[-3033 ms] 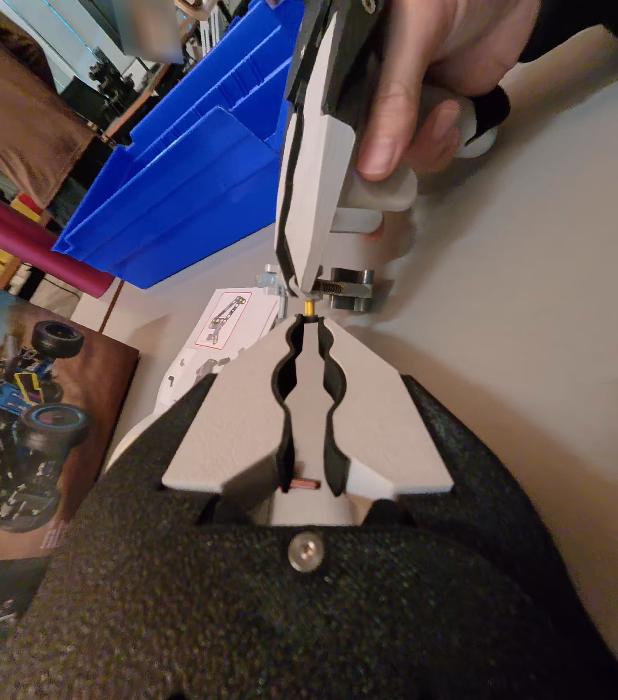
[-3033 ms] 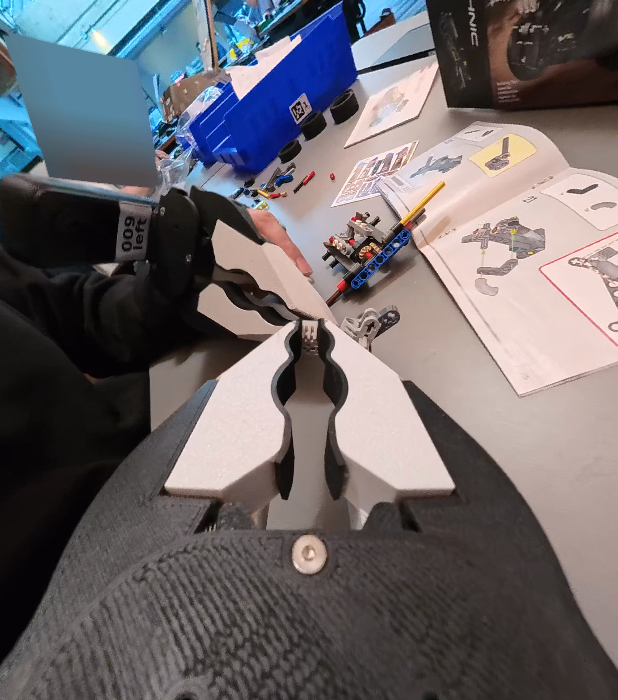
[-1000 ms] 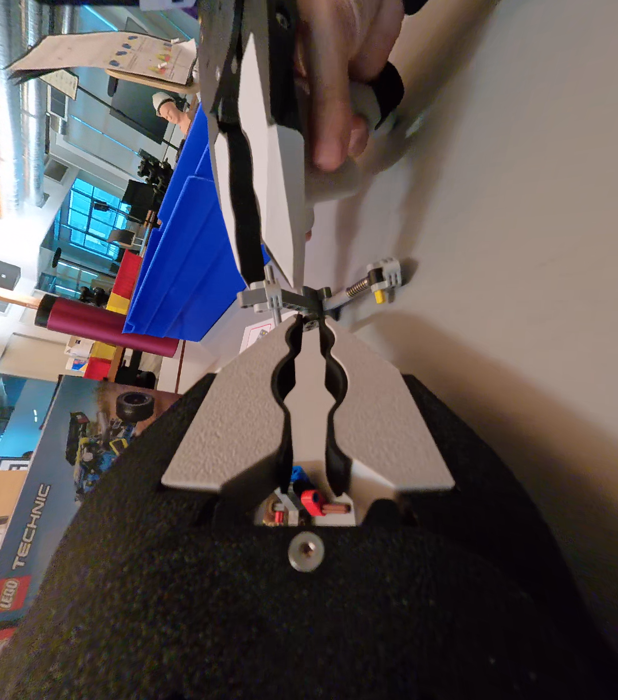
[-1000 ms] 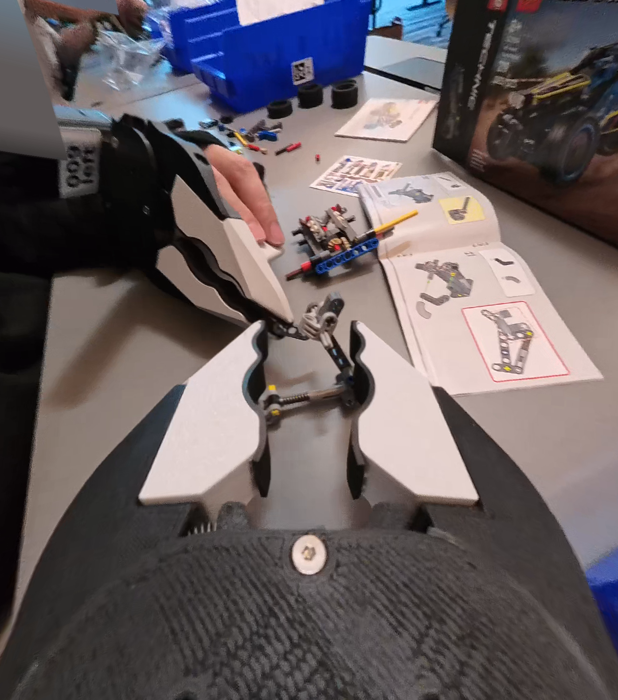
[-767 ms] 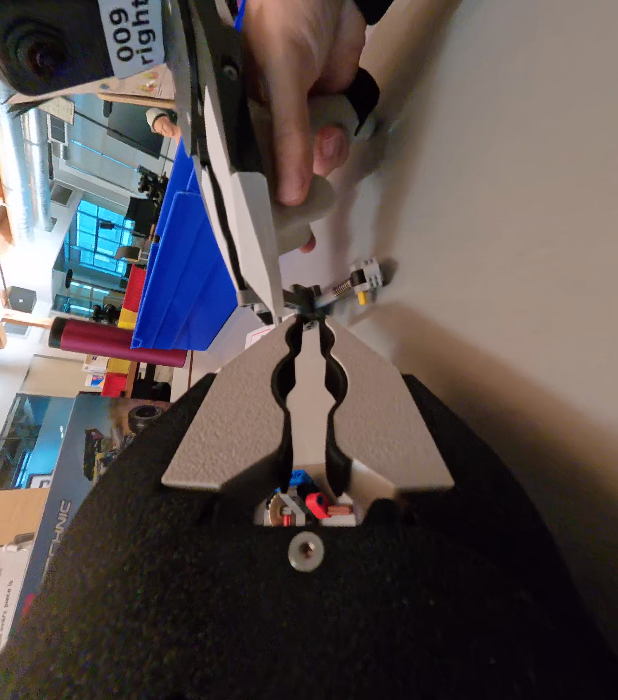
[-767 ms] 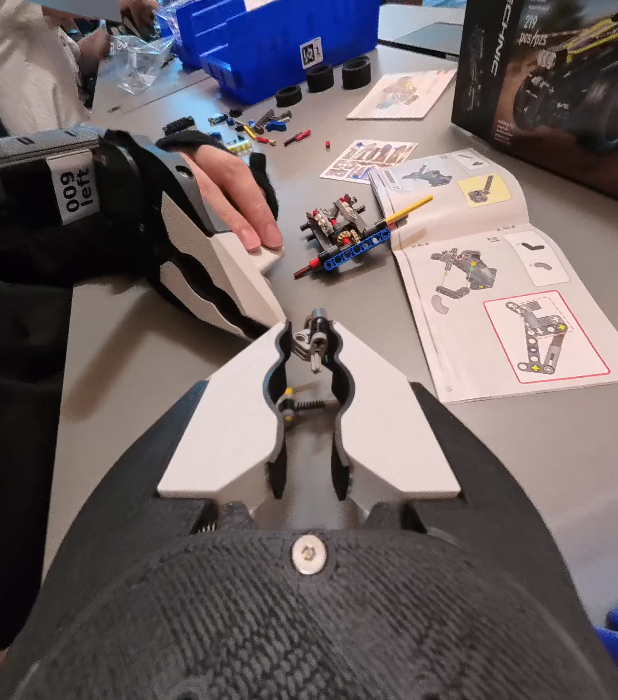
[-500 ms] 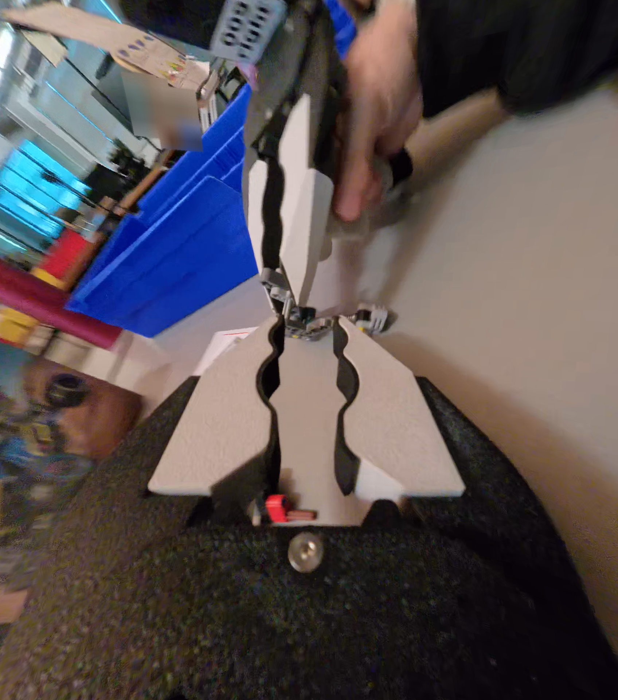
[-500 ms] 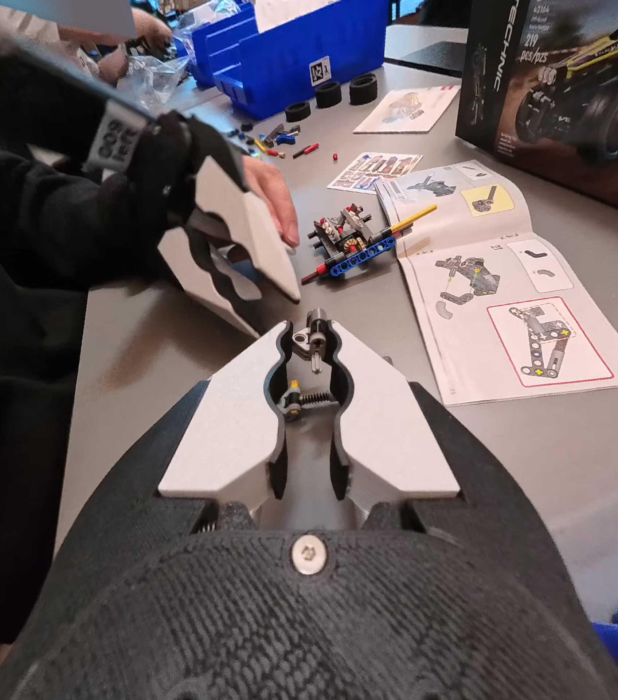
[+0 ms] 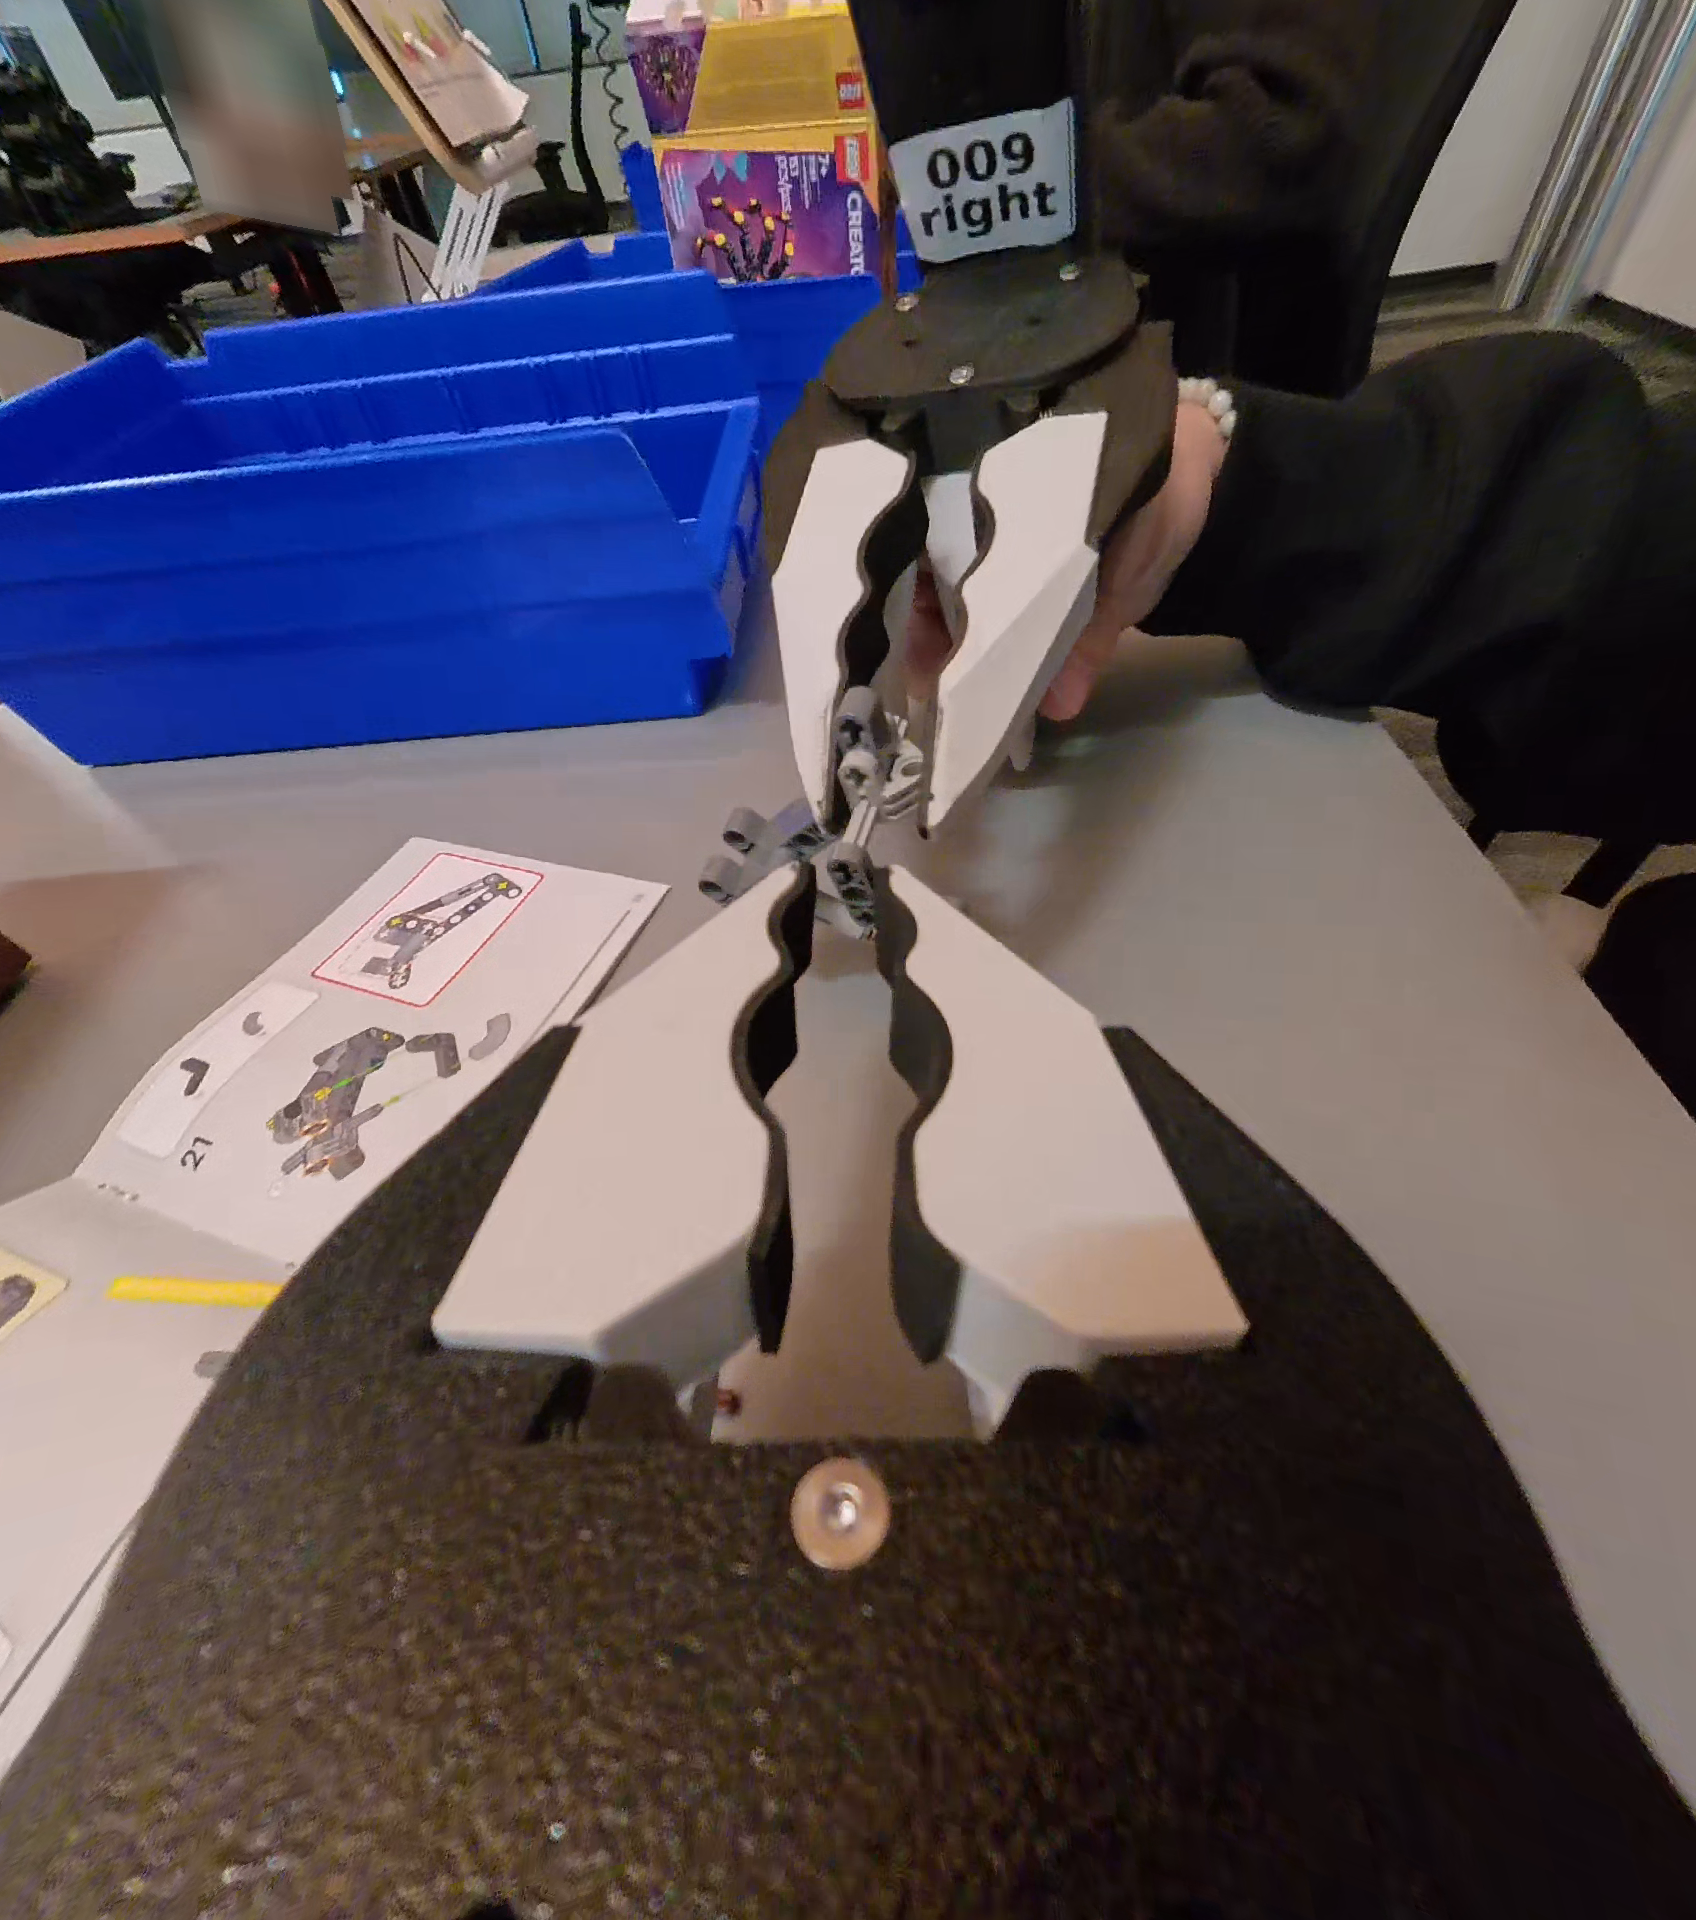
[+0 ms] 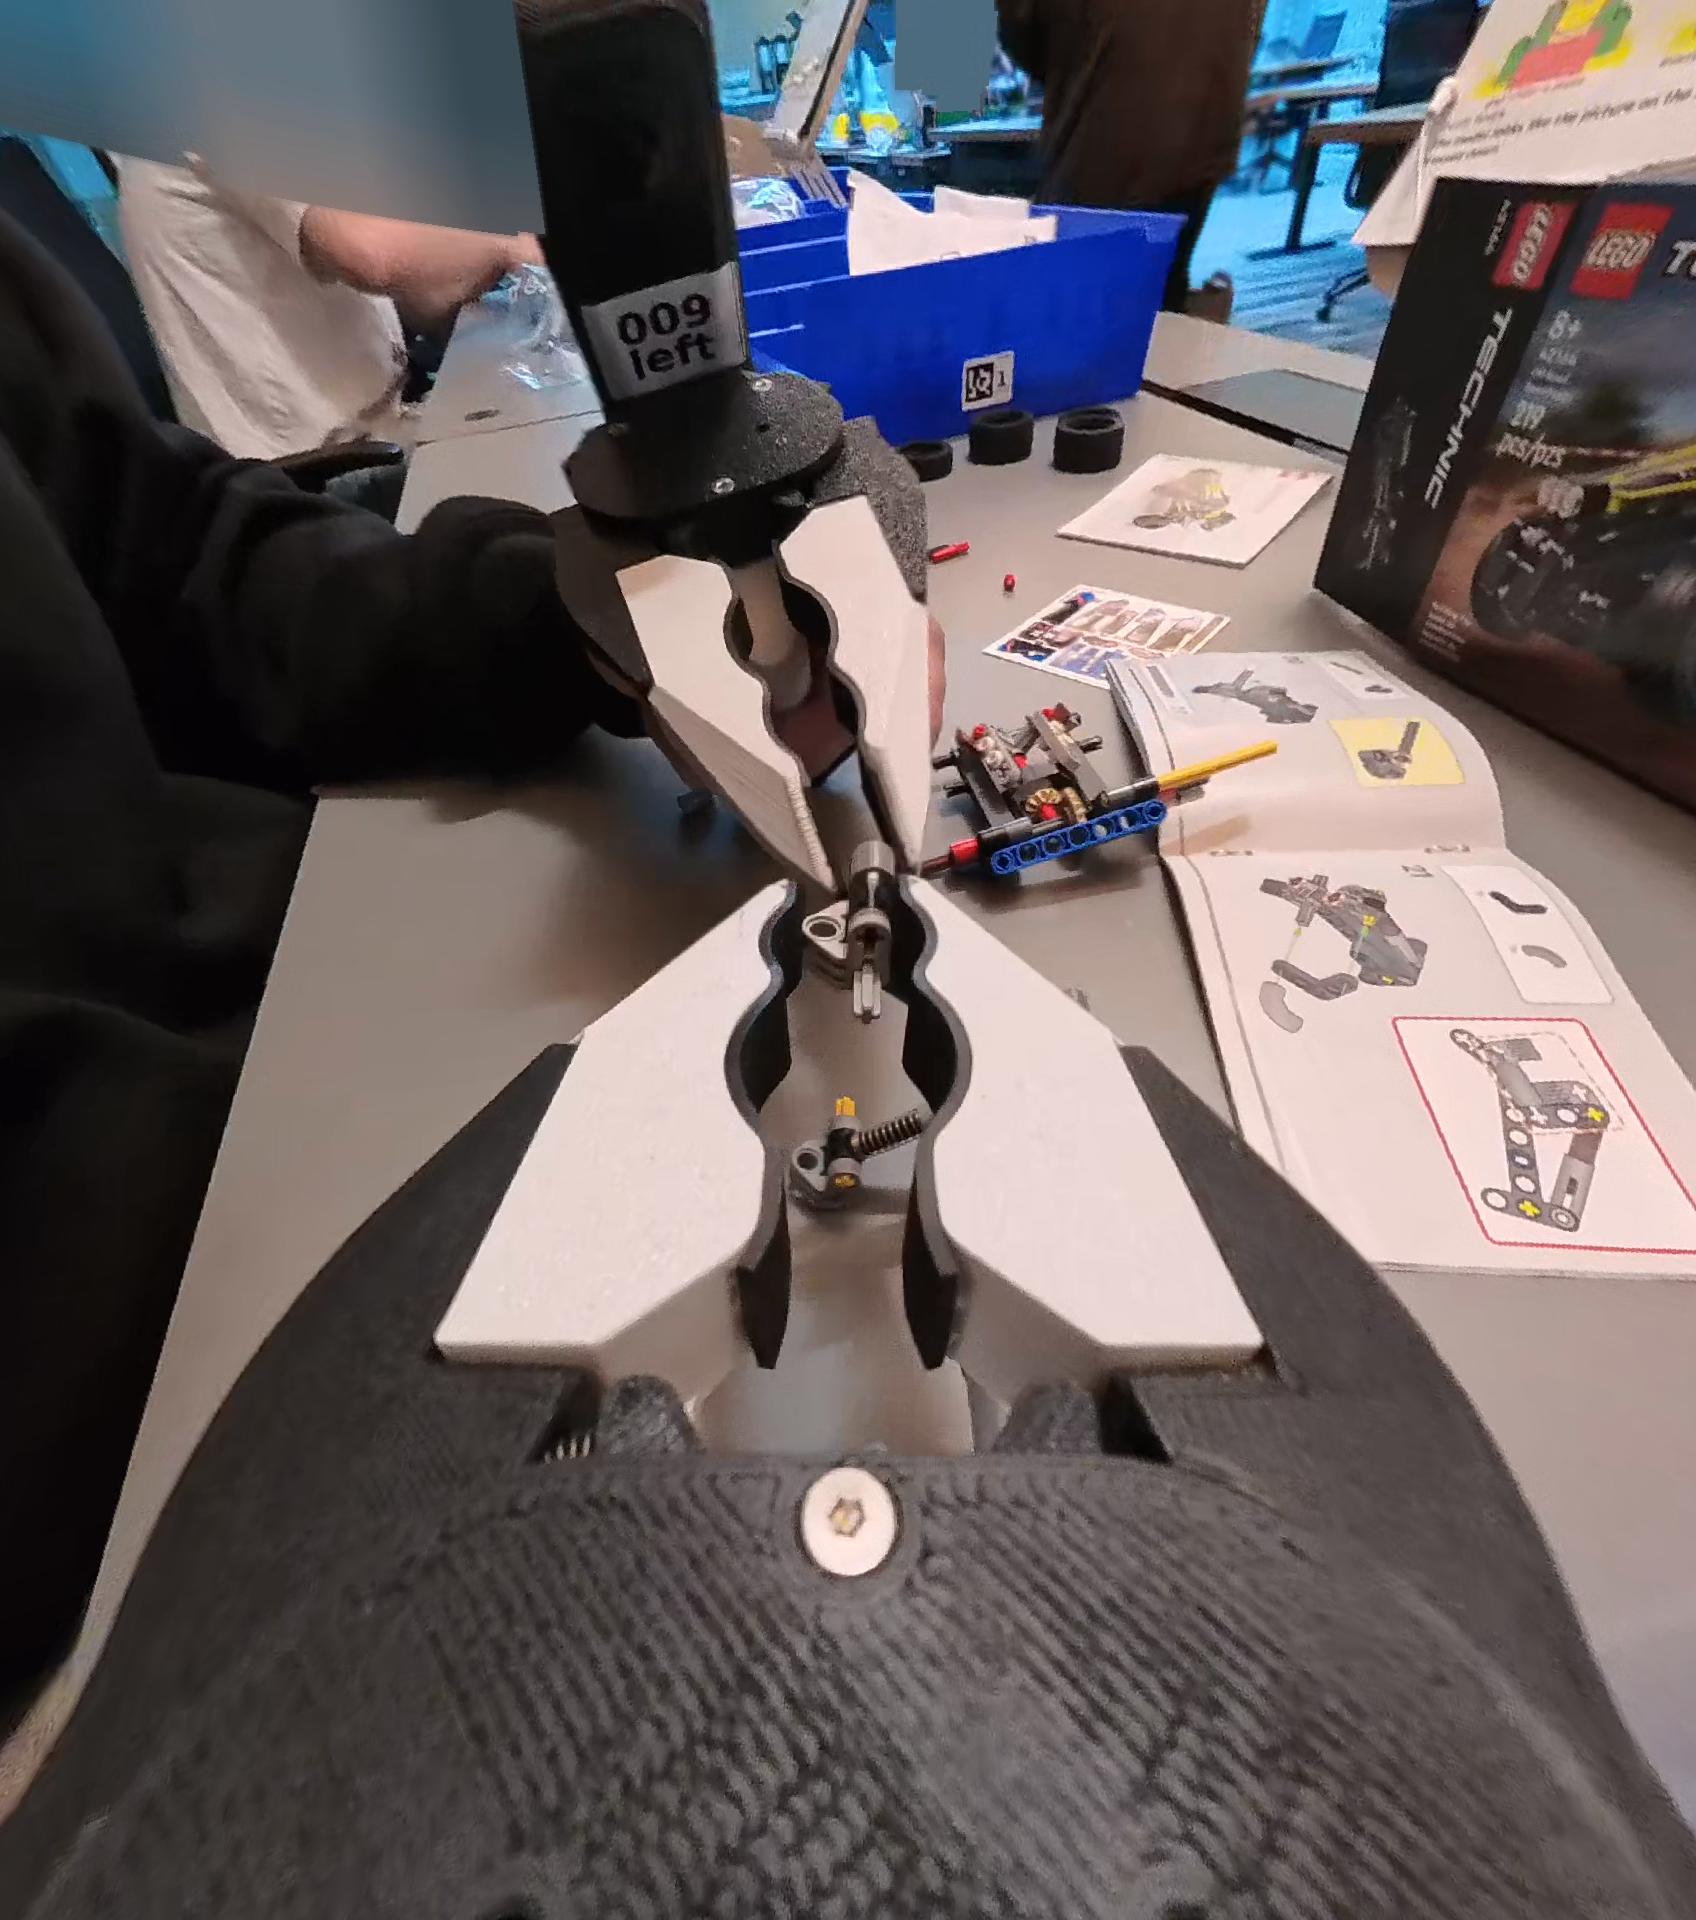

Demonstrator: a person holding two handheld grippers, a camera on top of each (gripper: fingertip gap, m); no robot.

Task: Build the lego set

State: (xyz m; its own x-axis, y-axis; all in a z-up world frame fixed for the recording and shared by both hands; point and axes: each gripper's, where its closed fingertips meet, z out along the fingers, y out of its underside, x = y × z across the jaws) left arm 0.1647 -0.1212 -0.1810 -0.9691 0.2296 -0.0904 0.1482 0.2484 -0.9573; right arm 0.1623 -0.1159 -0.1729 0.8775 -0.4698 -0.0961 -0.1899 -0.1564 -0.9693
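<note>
Both grippers met tip to tip at frame centre over a grey table [image 10: 1446, 1455]. The right gripper [image 10: 849, 914] had its jaws clamped on a small grey lego assembly [image 10: 859, 935]; in the left wrist view the same gripper [image 9: 875, 800] hung down from the top with the assembly [image 9: 859, 790] pinched at its tips. The left gripper [image 9: 839, 894] had its jaws narrowly apart around the assembly's lower end; whether they pressed on it could not be told. In the right wrist view the left gripper [image 10: 859, 862] came down from the upper middle.

A spring piece [image 10: 849, 1143] dangled between the right fingers, lower in the frame. A partly built chassis [image 10: 1052, 800] with a blue beam and a yellow axle lay right of centre, touching the open instruction booklet [image 10: 1446, 1039]. Upper right stood the set box [image 10: 1602, 520], printed with a brand logo and a picture of a buggy. A sticker sheet [image 10: 1104, 634] lay above the booklet, three black tyres [image 10: 1000, 436] in front of a blue bin [image 10: 948, 301] bearing a small code tag. Each gripper carried a white label with printed writing.

In the left wrist view a blue bin [image 9: 324, 582] filled the upper left.
</note>
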